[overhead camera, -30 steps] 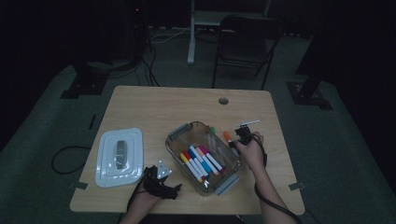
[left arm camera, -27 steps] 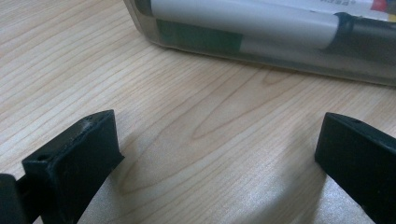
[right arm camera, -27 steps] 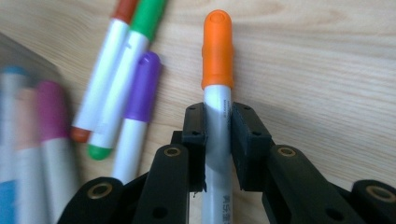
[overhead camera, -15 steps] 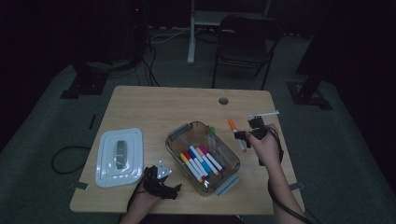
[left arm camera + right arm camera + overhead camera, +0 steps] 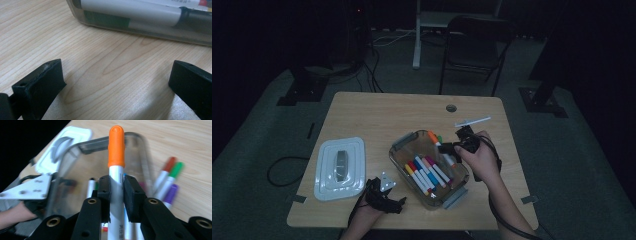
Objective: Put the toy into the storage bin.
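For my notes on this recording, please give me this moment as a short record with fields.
surface: light wooden table
container: clear plastic box, open, holding coloured markers
lid: white box lid, flat on the table, left of the box
right gripper: shut on the orange-capped marker, above the box
left gripper: open, low over the table beside the box
loose markers: red, green and purple ones lie on the table outside the box

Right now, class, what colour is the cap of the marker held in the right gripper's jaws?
Orange. The marker cap shows best in the right gripper view.
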A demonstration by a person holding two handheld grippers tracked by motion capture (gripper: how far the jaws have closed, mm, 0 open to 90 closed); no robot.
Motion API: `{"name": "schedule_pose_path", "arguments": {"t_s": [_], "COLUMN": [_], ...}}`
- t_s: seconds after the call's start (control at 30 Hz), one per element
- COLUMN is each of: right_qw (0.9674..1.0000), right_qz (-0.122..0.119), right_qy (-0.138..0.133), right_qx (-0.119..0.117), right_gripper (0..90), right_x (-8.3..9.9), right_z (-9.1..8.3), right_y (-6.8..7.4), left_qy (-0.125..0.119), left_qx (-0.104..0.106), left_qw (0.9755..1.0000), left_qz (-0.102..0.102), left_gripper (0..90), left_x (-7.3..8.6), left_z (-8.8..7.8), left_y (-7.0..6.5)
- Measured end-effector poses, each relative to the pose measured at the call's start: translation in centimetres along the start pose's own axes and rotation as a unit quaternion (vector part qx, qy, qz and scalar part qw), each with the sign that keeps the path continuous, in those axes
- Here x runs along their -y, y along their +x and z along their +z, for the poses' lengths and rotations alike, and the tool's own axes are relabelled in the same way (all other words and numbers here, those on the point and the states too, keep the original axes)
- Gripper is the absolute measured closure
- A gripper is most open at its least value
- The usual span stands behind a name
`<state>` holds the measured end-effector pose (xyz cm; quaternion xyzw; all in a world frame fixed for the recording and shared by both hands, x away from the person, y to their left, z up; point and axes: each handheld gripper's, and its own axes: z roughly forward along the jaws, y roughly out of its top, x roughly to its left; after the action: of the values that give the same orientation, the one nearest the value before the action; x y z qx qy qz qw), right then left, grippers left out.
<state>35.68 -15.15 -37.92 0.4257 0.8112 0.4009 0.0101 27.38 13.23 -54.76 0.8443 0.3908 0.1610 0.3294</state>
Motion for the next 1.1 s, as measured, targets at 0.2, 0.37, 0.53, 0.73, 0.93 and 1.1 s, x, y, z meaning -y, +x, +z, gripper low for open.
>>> {"name": "schedule_pose_path", "arguments": {"t_s": [0.2,0.37,0.53,0.73,0.93,1.1], "right_qw": [0.9989,0.9972,0.9959,0.9923,0.9872,0.9824], "right_qz": [-0.026,-0.037,-0.040,-0.048,-0.037,-0.033], "right_qy": [0.027,0.049,0.068,0.109,0.152,0.184], "right_qx": [-0.030,-0.042,-0.045,-0.032,-0.029,-0.013], "right_gripper": [76.2,76.3,76.2,76.2,76.2,76.2], "right_x": [-0.1,0.1,0.3,0.9,1.1,1.5], "right_z": [2.2,4.0,5.6,8.8,11.0,12.6], "right_y": [2.4,3.8,4.3,4.7,4.5,4.2], "left_qy": [0.000,0.000,0.000,0.001,0.000,-0.001], "left_qx": [0.000,0.000,0.000,0.001,0.000,0.000], "left_qw": [1.0000,1.0000,1.0000,1.0000,1.0000,1.0000], "left_qz": [0.000,0.000,0.000,0.000,0.000,0.000], "left_gripper": [0.5,0.5,0.5,0.5,0.5,0.5], "left_x": [0.0,0.0,0.0,0.0,0.0,0.0], "left_z": [0.0,0.0,0.0,0.0,0.0,0.0], "left_y": [0.0,0.0,0.0,0.0,0.0,0.0]}}
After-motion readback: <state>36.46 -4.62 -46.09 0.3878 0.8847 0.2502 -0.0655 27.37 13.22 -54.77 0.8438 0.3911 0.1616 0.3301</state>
